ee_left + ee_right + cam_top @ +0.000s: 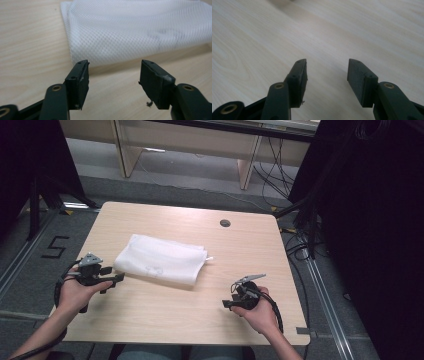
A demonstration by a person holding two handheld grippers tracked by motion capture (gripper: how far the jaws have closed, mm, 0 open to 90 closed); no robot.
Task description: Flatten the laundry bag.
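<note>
Nearest the person, two grippers rest low over the table [165, 315], one in each hand. The left gripper [116, 279] sits at the table's left edge with its jaws spread and nothing between them; in the left gripper view those jaws point straight at the near corner of the cloth [140, 32], tips just short of its edge. The right gripper [228, 303] is at the front right, well apart from the cloth, jaws likewise spread and empty over bare wood in the right gripper view. Farther in, slightly left of centre, lies the one cloth, a white mesh piece folded into a flat, roughly rectangular pad with a small tab or tie sticking out at its right end, though that detail is too small to be sure of. It looks light, soft and limp, so it will likely sag and unfold when lifted; the open weave should give the pads good bite and little slip, and it seems in no way fragile. A sensible hold would be at a corner or along a folded edge, pinching all layers together. Beyond it, near the far edge, is one small dark round grommet [225, 223].
</note>
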